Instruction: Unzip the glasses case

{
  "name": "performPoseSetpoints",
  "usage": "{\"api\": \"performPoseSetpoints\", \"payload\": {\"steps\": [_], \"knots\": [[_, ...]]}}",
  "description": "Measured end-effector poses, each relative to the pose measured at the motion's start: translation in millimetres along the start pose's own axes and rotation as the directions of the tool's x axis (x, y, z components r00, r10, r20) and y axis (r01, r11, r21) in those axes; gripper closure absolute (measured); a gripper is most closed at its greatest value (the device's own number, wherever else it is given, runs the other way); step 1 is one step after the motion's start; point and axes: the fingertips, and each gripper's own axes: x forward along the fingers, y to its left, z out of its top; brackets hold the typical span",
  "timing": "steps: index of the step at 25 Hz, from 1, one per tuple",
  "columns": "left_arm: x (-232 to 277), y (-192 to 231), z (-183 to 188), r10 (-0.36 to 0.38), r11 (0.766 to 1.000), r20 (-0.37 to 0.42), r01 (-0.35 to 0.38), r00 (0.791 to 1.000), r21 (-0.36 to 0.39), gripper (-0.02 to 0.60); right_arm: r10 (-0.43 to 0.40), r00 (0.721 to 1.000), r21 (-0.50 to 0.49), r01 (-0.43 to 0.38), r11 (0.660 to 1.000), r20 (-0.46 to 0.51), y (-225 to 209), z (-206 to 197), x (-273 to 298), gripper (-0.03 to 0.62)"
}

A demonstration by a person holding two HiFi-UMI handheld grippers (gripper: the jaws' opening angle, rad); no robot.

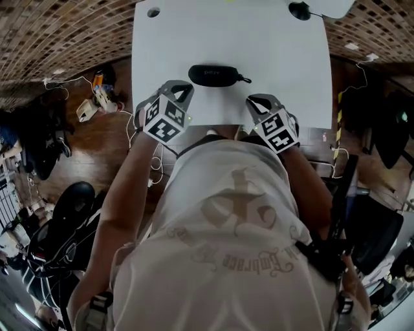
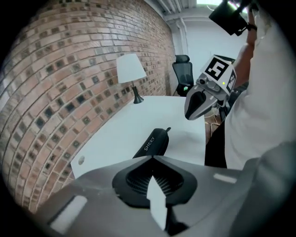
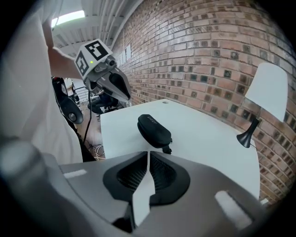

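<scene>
Our left gripper (image 1: 182, 88) and right gripper (image 1: 259, 101) hover at the table (image 1: 194, 39) edge, both claws together and empty; the closed glasses case (image 1: 213, 75) lies untouched beyond

The desk (image 1: 194, 39) lay open all around the glasses case (image 1: 213, 75). Only a lamp (image 1: 299, 10) stood at its far corner, a brick wall (image 3: 208, 46) behind.

We see a brick wall (image 2: 69, 83) running beside the white worktop (image 1: 194, 39), where a white-shaded lamp (image 2: 129, 68) stands near the far end. Beyond it sits a black office chair (image 2: 182, 71). Cables (image 1: 71, 80) trail over the wooden floor (image 1: 103, 139), and a ceiling light (image 3: 69, 17) glows overhead.
</scene>
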Motion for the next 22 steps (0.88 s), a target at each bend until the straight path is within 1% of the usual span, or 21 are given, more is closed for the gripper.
{"api": "performPoseSetpoints", "payload": {"steps": [2,4,6,8,10,13,17,19,22], "knots": [[-11.8,-6.2,-2.2,0.02,0.998,0.061,-0.016,0.998,-0.062,0.575,0.002,1.0,0.042,-0.002,0.999,0.019,7.8,2.9,-4.4,0.571],[-21.7,-15.9,-3.4,0.022,0.99,0.124,-0.005,0.992,-0.138,0.575,0.011,0.998,0.093,-0.016,0.996,0.054,14.5,6.1,-9.3,0.572],[-30.2,-25.5,-2.8,0.023,0.977,0.189,0.018,0.982,-0.211,0.575,0.017,0.995,0.143,-0.031,0.989,0.097,19.7,9.1,-15.2,0.576],[-39.6,-32.7,0.4,0.025,0.966,0.258,0.043,0.966,-0.256,0.575,0.023,0.988,0.189,-0.052,0.981,0.153,26.4,16.2,-21.5,0.583],[-47.9,-39.9,3.6,0.024,0.955,0.322,0.074,0.946,-0.287,0.575,0.026,0.978,0.225,-0.073,0.972,0.206,34.3,25.4,-27.5,0.585],[-56.3,-50.8,6.0,0.025,0.938,0.402,0.118,0.915,-0.327,0.575,0.022,0.968,0.253,-0.087,0.963,0.25,45.6,33.9,-34.3,0.585],[-64.6,-58.6,5.0,0.037,0.923,0.466,0.148,0.884,-0.354,0.575,0.021,0.959,0.265,-0.099,0.959,0.282,59.4,40.4,-38.8,0.585],[-68.8,-60.5,3.8,0.037,0.915,0.49,0.167,0.871,-0.366,0.575,0.016,0.956,0.272,-0.1,0.957,0.293,63.7,43.5,-40.1,0.585],[-75.3,-66.8,-0.1,0.016,0.902,0.505,0.206,0.863,-0.38,0.575,0.008,0.95,0.288,-0.102,0.952,0.312,69.3,47.7,-42.3,0.585]]}}
